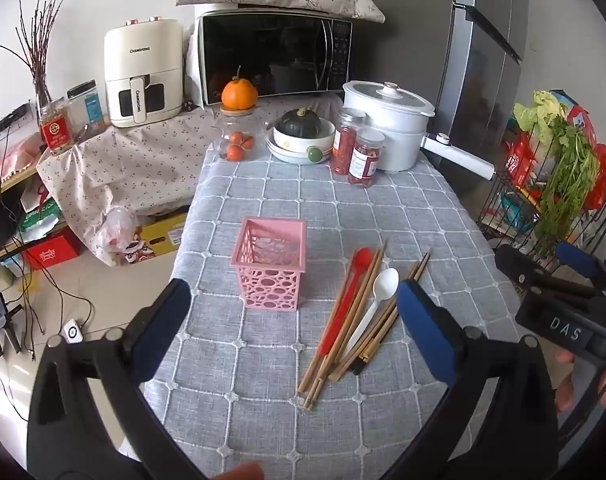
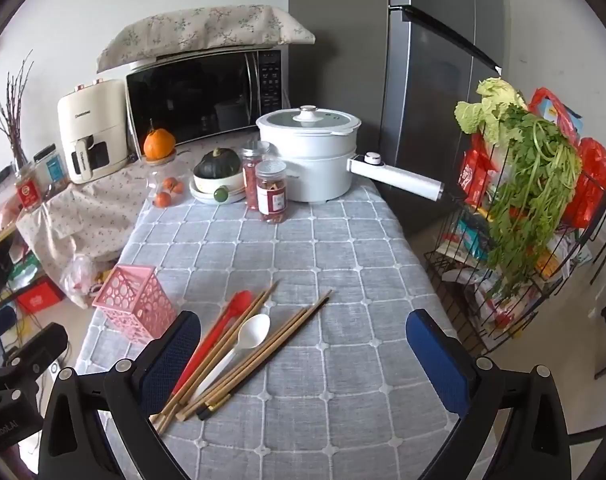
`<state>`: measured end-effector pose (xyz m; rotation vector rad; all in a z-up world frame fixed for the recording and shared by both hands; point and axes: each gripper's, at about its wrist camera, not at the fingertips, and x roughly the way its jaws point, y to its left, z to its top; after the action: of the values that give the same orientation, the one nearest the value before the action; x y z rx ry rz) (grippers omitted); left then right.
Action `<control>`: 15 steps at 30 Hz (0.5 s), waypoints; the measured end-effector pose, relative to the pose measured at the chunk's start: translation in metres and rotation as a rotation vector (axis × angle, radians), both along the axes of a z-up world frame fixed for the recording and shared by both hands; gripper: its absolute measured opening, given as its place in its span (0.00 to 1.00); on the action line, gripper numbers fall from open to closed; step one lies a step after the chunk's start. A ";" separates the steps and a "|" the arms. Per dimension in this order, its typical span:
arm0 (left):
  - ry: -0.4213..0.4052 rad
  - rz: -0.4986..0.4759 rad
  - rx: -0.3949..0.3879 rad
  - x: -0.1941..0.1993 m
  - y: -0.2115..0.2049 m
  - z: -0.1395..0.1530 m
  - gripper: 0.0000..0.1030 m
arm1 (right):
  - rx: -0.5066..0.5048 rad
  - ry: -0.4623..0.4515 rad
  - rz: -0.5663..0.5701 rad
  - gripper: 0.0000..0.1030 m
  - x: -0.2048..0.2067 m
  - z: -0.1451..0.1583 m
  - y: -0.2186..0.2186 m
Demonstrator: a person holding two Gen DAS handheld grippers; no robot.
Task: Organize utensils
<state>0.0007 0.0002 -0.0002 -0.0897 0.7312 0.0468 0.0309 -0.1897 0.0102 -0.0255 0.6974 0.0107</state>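
With both grippers, left gripper [image 1: 293, 326] and right gripper [image 2: 303, 360], fingers apart and empty, your utensils [image 1: 359, 320] lie crossed beside the pink basket [image 1: 269, 264] on the counter [image 1: 343, 208]; grab carelessly and several chopsticks may lift together or scatter.

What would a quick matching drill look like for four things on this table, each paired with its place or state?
Things:
1. pink perforated plastic basket
2. white plastic spoon
3. dark green squash
4. white electric pot

Places or states:
A. in a white bowl
B. lidded, at the table's far end
C. among the wooden chopsticks
D. upright, nothing in it

Pairs: 1-D, 2-C, 3-A, 4-B
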 end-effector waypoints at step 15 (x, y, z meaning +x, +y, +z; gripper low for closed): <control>-0.012 -0.001 0.021 0.000 -0.003 0.000 0.99 | -0.012 -0.012 0.007 1.00 0.003 0.001 0.000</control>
<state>0.0011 -0.0031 -0.0007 -0.0701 0.7187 0.0530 0.0337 -0.1901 0.0108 -0.0393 0.6850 0.0127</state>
